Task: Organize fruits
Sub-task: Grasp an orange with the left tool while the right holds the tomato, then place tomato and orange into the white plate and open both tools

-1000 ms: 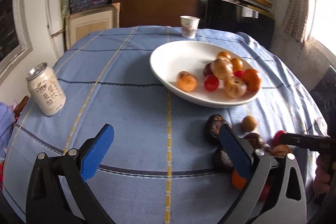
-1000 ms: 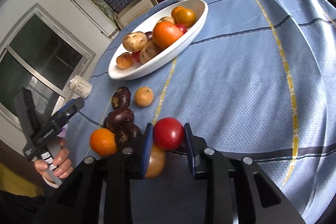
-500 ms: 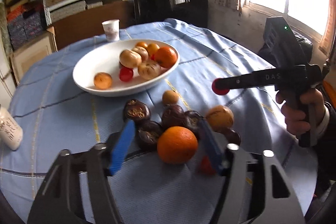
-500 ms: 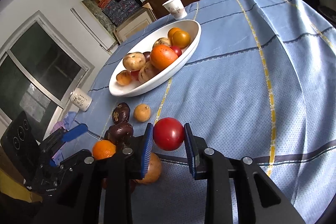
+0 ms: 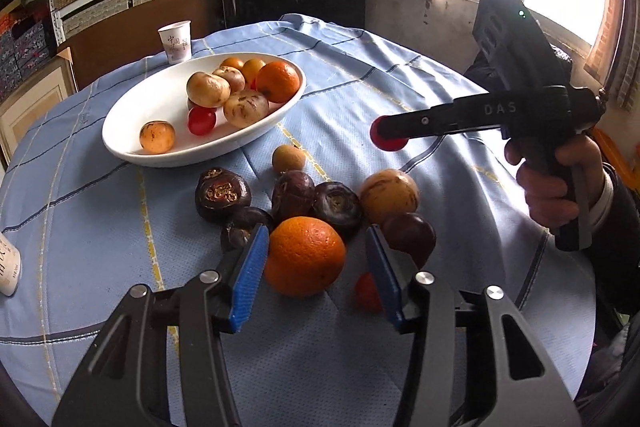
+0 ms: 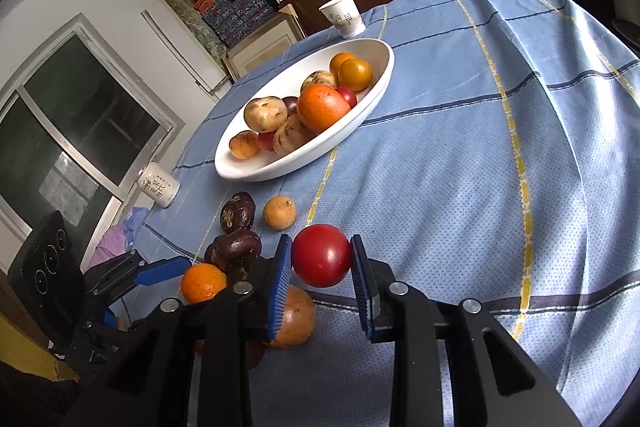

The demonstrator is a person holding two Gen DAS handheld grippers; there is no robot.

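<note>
Fruits lie split between bowl and cloth as you work both hands at once. Your right gripper point(image 6: 322, 261) is clenched on a red tomato point(image 6: 321, 255), its blue fingers point(image 6: 279, 279) pressing either side and holding it clear of the counter point(image 6: 460, 187), above the loose pile. Your left gripper point(image 5: 314, 273) is spread wide, one finger on each side of a large orange point(image 5: 305, 255) that sits on the blue checked cloth; the pads do not look to be touching it.

Just beyond the orange, several dark purple fruits point(image 5: 294, 195), a tan round fruit point(image 5: 390, 197), a small tan one point(image 5: 288, 159) and a small red-orange fruit point(image 5: 366, 293) crowd together, some touching. Farther out, the white oval bowl point(image 5: 132, 123) already holds roughly eight pieces, oranges, tan fruits and small red ones among them. A paper cup point(image 5: 175, 42) stands behind the bowl, a can point(image 6: 157, 185) off to the left edge.

By the look of it you are near halfway: the tomato and the orange are next for the bowl, with about seven more to follow.
</note>
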